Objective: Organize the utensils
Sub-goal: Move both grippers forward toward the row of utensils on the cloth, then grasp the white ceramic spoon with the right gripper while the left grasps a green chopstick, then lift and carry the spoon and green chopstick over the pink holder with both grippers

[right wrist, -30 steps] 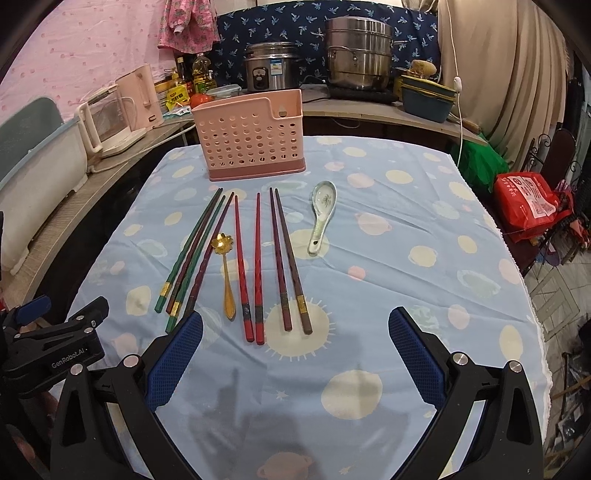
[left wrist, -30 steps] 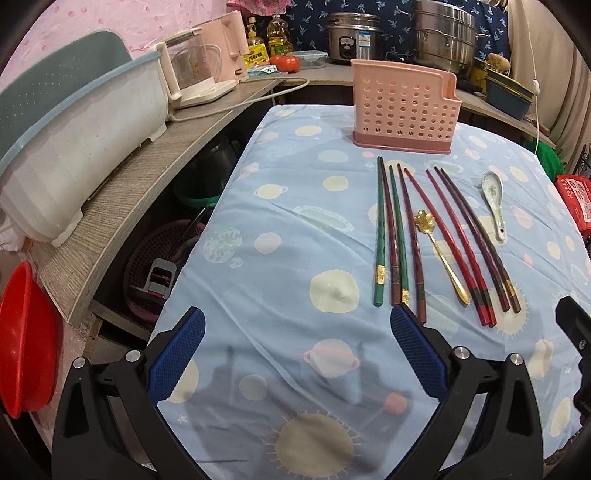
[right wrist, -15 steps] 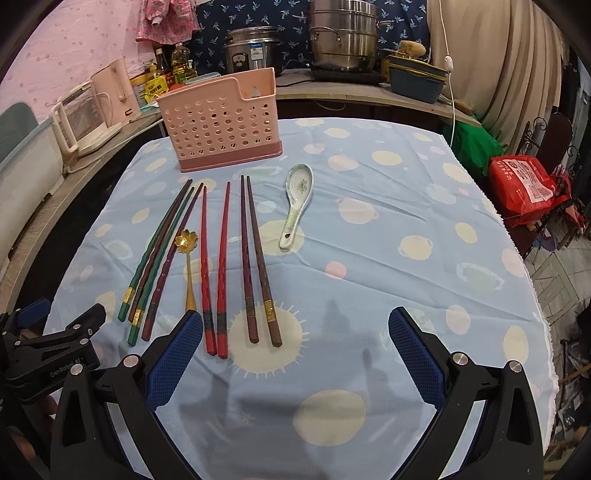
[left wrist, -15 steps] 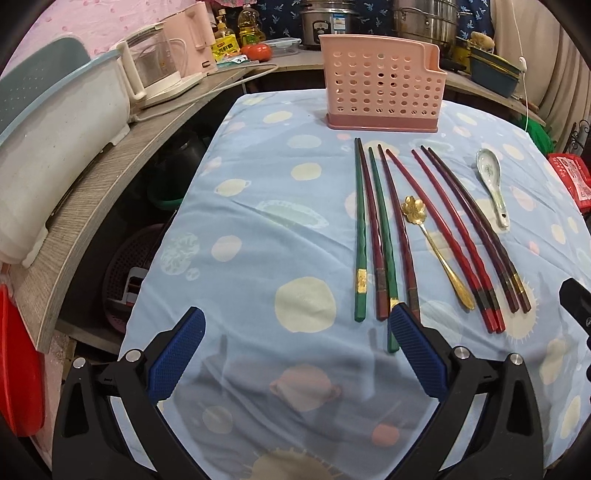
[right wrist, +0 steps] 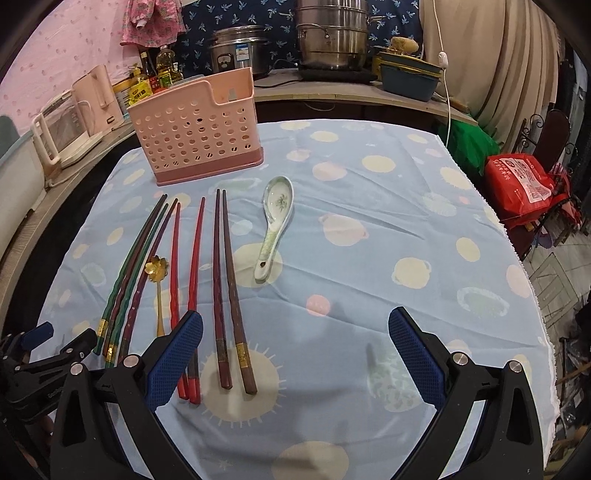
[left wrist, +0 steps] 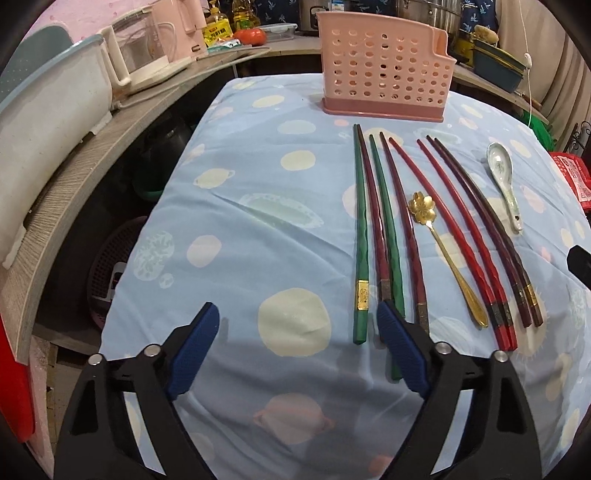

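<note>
A pink perforated utensil holder (left wrist: pixel 384 70) (right wrist: pixel 195 133) stands at the far side of the table. In front of it lie green chopsticks (left wrist: pixel 360 236) (right wrist: pixel 122 273), dark red and bright red chopsticks (left wrist: pixel 454 236) (right wrist: pixel 194 266), brown chopsticks (right wrist: pixel 229 280), a gold flower spoon (left wrist: pixel 443 254) (right wrist: pixel 158 280) and a white ceramic spoon (left wrist: pixel 504 181) (right wrist: pixel 275 225). My left gripper (left wrist: pixel 297 332) is open and empty, its right finger over the near ends of the green chopsticks. My right gripper (right wrist: pixel 295 336) is open and empty, near the ends of the brown chopsticks.
The table has a blue spotted cloth (left wrist: pixel 258 206) (right wrist: pixel 369 206). A grey counter (left wrist: pixel 85 177) with a white tub and kettle runs along the left. Pots (right wrist: pixel 332 33) stand behind. A red bag (right wrist: pixel 524 184) sits to the right of the table.
Both grippers have moved forward over the table toward the utensils. The utensils have not moved. Both stay open.
</note>
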`<state>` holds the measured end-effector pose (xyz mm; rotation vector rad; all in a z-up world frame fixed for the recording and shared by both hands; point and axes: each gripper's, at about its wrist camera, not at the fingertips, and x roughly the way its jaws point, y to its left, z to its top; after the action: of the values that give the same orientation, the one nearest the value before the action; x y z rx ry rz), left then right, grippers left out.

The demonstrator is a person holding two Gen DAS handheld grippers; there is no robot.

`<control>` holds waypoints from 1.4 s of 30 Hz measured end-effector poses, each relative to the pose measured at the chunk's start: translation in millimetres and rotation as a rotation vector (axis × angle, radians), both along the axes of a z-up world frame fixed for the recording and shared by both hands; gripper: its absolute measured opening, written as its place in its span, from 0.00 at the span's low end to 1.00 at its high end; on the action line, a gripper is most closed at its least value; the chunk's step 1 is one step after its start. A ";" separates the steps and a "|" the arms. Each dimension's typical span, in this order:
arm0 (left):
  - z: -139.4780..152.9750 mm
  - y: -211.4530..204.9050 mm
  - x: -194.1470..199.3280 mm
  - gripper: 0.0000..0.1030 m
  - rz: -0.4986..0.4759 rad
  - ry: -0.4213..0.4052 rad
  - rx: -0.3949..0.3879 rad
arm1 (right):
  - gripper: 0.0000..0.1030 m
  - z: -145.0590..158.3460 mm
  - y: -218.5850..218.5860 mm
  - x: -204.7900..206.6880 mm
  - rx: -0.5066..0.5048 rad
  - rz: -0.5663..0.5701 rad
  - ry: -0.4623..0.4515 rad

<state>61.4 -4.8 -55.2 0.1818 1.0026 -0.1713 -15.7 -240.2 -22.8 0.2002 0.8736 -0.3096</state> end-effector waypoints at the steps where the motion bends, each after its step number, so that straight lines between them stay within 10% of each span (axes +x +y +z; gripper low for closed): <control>1: -2.2 -0.3 1.2 0.75 0.001 0.003 0.001 | 0.93 -1.2 -0.5 2.3 0.001 0.001 0.002; 11: -14.1 -9.2 11.8 0.59 -0.030 0.022 -0.015 | 0.93 -12.1 -6.8 23.5 0.008 0.005 0.009; 18: -10.8 -11.5 15.9 0.15 -0.065 0.036 -0.069 | 0.70 -20.4 -15.5 46.4 0.025 0.012 0.014; 42: -12.6 -6.3 19.5 0.09 -0.072 0.047 -0.112 | 0.09 -46.4 -19.9 80.1 0.088 0.036 0.026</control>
<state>80.9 -11.1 -67.7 0.1119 1.0312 -0.2975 64.4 -260.1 -69.2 0.2624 0.9164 -0.2405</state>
